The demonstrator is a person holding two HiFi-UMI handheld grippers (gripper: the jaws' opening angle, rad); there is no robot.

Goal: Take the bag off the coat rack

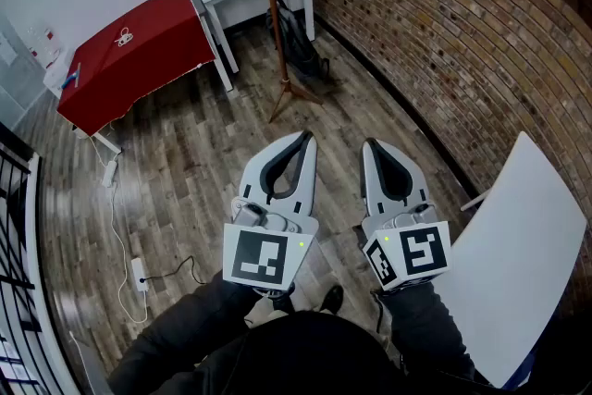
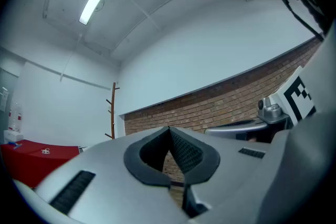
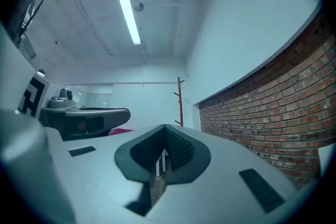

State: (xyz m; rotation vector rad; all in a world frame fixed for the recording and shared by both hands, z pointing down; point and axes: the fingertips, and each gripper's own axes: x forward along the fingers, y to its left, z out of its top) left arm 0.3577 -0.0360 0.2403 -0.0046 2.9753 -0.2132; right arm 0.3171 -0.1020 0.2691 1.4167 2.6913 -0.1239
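left gripper [image 1: 306, 137] and right gripper [image 1: 368, 144]: jaws pressed together, empty. bag [image 1: 298, 40] sits low against the coat rack [image 1: 274, 14], well apart from both. risk: a sideways pull may tip the slender rack.

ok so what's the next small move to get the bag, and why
Probably step toward the coat rack: the dark bag hangs low on it by the far brick wall, well ahead of both grippers. The left gripper and right gripper have their fingers shut with nothing between them, so opening one on the way seems sensible.
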